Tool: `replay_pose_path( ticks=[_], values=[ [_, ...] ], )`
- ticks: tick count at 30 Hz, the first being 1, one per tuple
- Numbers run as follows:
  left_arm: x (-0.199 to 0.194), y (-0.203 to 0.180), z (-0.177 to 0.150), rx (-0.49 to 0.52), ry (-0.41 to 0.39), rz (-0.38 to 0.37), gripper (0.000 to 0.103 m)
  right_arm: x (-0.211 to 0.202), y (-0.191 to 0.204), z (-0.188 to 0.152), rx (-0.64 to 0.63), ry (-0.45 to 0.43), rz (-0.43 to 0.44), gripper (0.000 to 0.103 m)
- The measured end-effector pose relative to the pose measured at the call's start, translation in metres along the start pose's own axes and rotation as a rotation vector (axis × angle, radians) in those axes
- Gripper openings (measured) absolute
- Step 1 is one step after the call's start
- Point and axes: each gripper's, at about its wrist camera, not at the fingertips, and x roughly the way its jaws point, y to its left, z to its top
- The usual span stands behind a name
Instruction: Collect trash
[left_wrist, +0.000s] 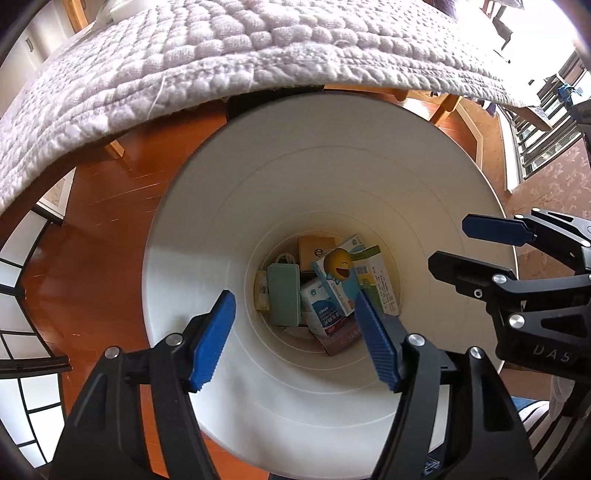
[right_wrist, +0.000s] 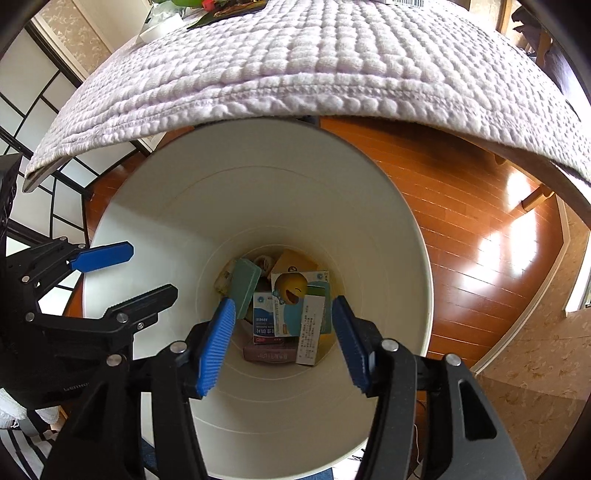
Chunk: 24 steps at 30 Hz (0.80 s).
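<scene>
Left gripper (left_wrist: 295, 336) and right gripper (right_wrist: 284, 339), both with jaws apart and empty, point down into a white bin (left_wrist: 207, 229) at frame centre. The trash (left_wrist: 325, 291), boxes and a yellow smiley ball (left_wrist: 339, 263), lies on its bottom. A quilted blanket (left_wrist: 221, 55) fills the upper frame.

Two black-framed grippers, left gripper (left_wrist: 295, 339) and right gripper (right_wrist: 282, 345), with ribbed blue pads and silver screws.

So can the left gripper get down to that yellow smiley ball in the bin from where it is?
Probably yes. The left gripper is open and empty above the white bin's mouth, and the yellow smiley ball lies uncovered on top of the boxes. It sits deep at the bottom, though, so the bin wall may crowd the descent.
</scene>
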Motion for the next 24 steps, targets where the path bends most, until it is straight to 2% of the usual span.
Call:
replay_pose_path(
  ticks=[7,10,16,18,21,24],
  values=[
    [-0.011,0.001,0.003,-0.004,-0.014,0.004,0.068,-0.015,-0.002,0.004,-0.017,-0.018,-0.028,0.054],
    [-0.03,0.003,0.002,0.001,-0.051,-0.001,0.068,-0.033,0.009,0.002,-0.028,-0.047,-0.04,0.054],
    [-0.103,0.018,0.019,-0.033,-0.229,0.007,0.068,-0.099,0.009,0.018,-0.028,-0.197,-0.042,0.054],
    [-0.125,0.032,0.031,-0.065,-0.297,0.03,0.074,-0.12,0.003,0.032,-0.022,-0.264,-0.062,0.057],
    [-0.144,0.064,0.056,-0.127,-0.378,0.057,0.08,-0.138,-0.014,0.062,-0.018,-0.354,-0.131,0.071],
    [-0.146,0.096,0.085,-0.152,-0.425,0.157,0.085,-0.138,-0.041,0.099,0.01,-0.4,-0.204,0.076]
  ],
)
